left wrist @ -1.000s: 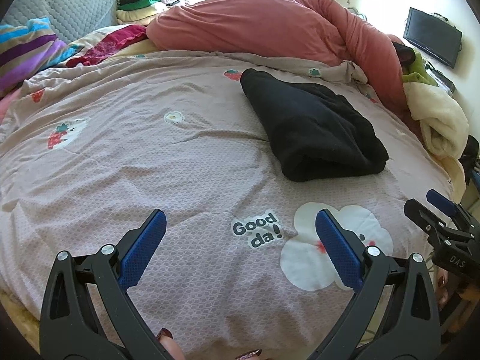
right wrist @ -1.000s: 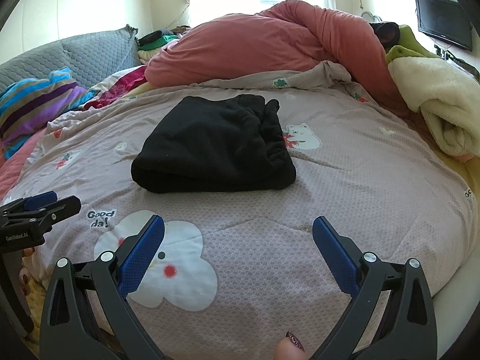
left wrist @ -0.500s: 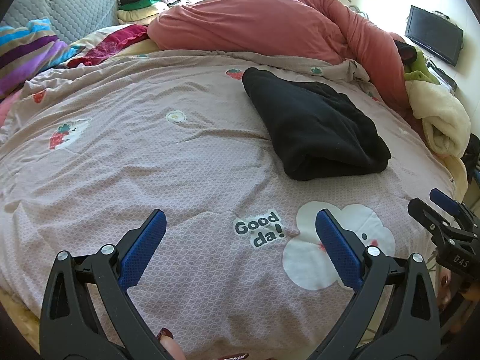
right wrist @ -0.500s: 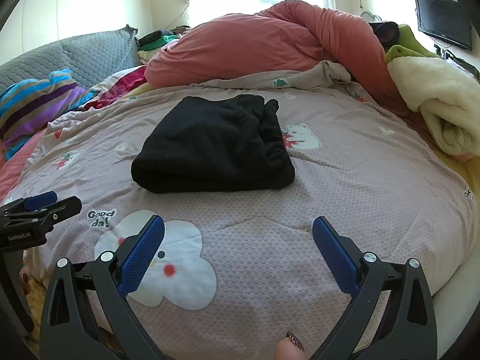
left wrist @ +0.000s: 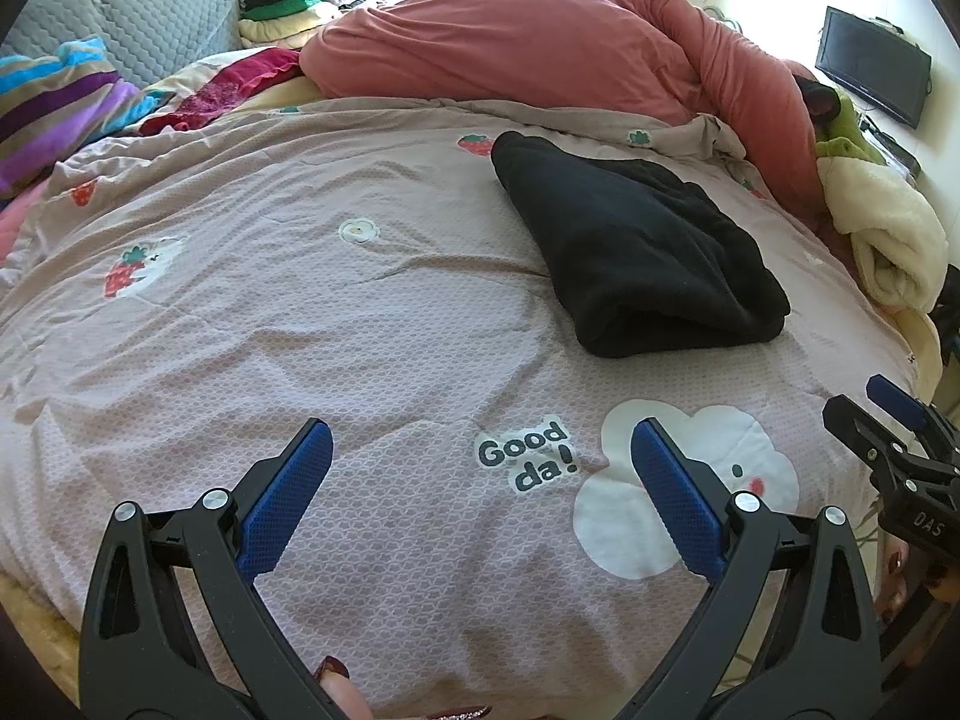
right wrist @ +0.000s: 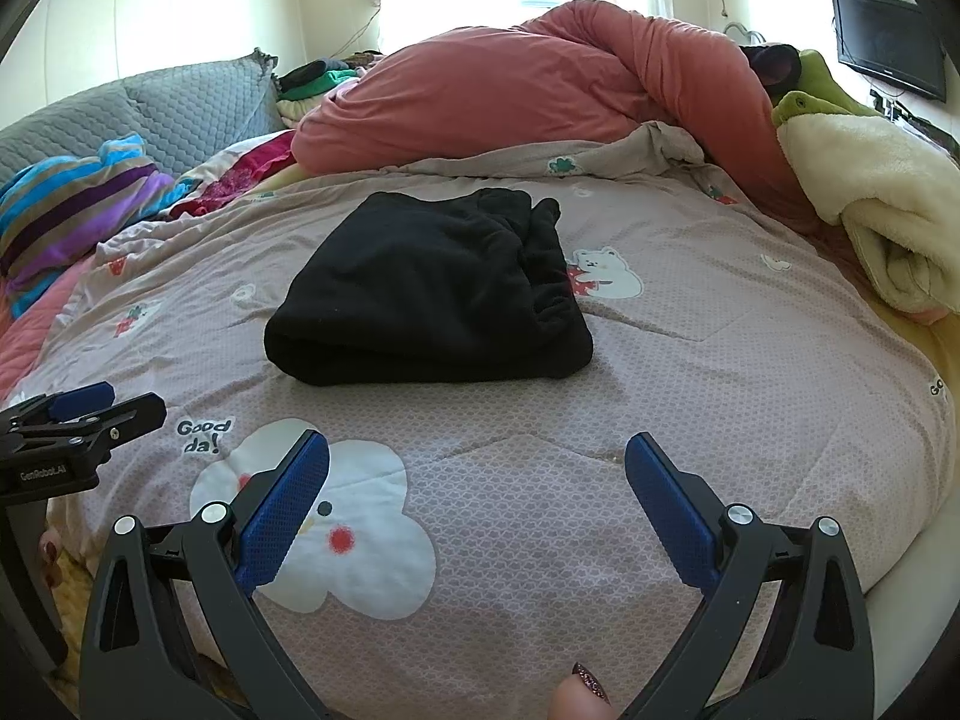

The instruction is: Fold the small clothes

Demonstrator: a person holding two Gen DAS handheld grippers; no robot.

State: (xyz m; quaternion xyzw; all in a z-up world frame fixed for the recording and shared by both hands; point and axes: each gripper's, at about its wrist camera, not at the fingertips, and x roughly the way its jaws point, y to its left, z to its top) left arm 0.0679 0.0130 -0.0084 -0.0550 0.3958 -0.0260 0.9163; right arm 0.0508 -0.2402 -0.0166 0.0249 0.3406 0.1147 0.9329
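A folded black fleece garment (left wrist: 636, 252) lies on the bed's pinkish-mauve patterned quilt (left wrist: 300, 312), toward the right side of the bed and well in from its near edge; from the right wrist view the same garment (right wrist: 432, 294) sits in the middle of the quilt, its rolled fold facing the near edge and its gathered waistband to the right. Both tongs hover over the near edge of the bed, touching nothing. The left tongs (left wrist: 480, 480) stand wide, blue pads well apart, above the quilt near the printed words "Good da!" (left wrist: 528, 453) and the white flower print (left wrist: 684, 480). The right tongs (right wrist: 477, 486) are also wide and hold nothing, well short of the garment. A heaped salmon-red duvet (left wrist: 540, 60) lies along the far edge of the bed, a cream fleece blanket (right wrist: 888, 210) at the right edge, and a striped multicoloured blanket (right wrist: 72, 204) at the left edge.
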